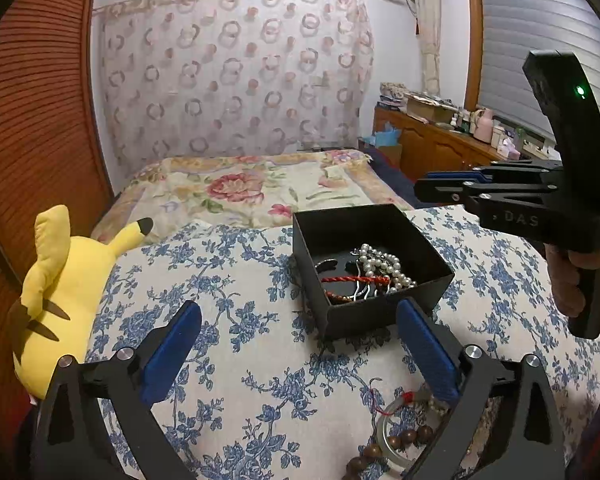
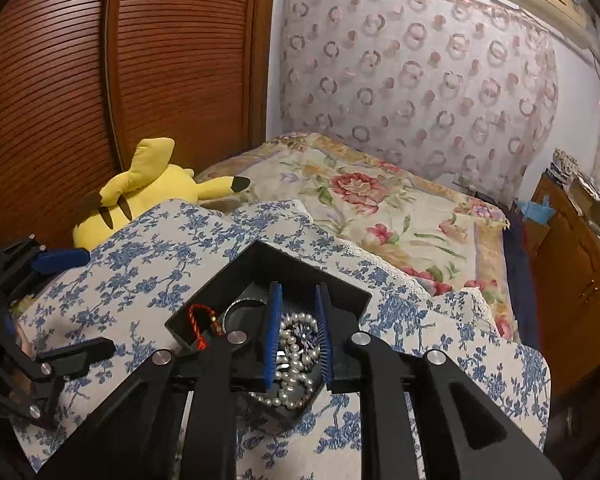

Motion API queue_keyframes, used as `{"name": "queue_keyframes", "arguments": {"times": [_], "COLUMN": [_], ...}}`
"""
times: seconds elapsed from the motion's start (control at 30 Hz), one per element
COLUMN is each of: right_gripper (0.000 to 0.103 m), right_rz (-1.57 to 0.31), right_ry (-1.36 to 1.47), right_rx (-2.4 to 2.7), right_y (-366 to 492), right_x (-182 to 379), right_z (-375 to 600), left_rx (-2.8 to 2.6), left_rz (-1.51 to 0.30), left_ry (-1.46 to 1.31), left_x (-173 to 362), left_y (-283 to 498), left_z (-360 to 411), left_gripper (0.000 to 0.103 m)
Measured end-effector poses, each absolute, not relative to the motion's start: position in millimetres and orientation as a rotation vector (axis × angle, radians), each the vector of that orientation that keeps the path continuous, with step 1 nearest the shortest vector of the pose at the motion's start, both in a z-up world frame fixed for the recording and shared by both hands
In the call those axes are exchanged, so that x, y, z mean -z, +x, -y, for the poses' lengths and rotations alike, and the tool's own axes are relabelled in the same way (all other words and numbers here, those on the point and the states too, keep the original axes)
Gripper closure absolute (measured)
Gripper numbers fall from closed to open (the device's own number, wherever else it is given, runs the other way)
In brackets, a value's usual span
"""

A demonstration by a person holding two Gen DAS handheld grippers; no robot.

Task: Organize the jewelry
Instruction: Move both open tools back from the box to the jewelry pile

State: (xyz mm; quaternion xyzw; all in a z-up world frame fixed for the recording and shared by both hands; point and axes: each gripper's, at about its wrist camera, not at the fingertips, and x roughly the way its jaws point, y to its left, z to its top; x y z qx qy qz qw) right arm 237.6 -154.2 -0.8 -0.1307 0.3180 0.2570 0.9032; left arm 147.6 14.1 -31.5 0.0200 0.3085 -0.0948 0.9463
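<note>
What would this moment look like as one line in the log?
left claw: open, empty, above cloth | right claw: open, over black box | in box: pearl necklace, red cord bracelet | still out: wooden beads

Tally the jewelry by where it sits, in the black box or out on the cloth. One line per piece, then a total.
In the black box:
pearl necklace: 1
red cord bracelet: 1
dark ring-shaped piece: 1

On the floral cloth:
pale bangle with red string: 1
wooden bead bracelet: 1

Total: 5 told apart; thinner tangled pieces can't be counted.

Matt black box (image 1: 383, 316), glossy pearls (image 1: 383, 264) (smooth), printed cloth (image 1: 236, 320)
</note>
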Motion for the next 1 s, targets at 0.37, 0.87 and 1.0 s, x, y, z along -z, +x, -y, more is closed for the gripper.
{"name": "queue_keyframes", "arguments": {"times": [0.37, 0.87, 1.0], "right_gripper": [0.068, 0.068, 0.068], "right_rz": [-0.669, -0.783, -0.791], "right_ry": [-0.192, -0.22, -0.211], "right_rx": [-0.562, -0.592, -0.586], "right_y": [180, 108, 92], "right_x": [21, 78, 83], "right_z": [194, 196, 200], "left_rx": [0.211, 0.265, 0.3], "left_rz": [-0.65, -0.738, -0.757], "left_ry": [0.059, 0.069, 0.065], "left_x": [40, 66, 71], "left_y": [132, 93, 88], "left_z": [-13, -14, -6], "left_gripper": [0.008, 0.008, 0.008]}}
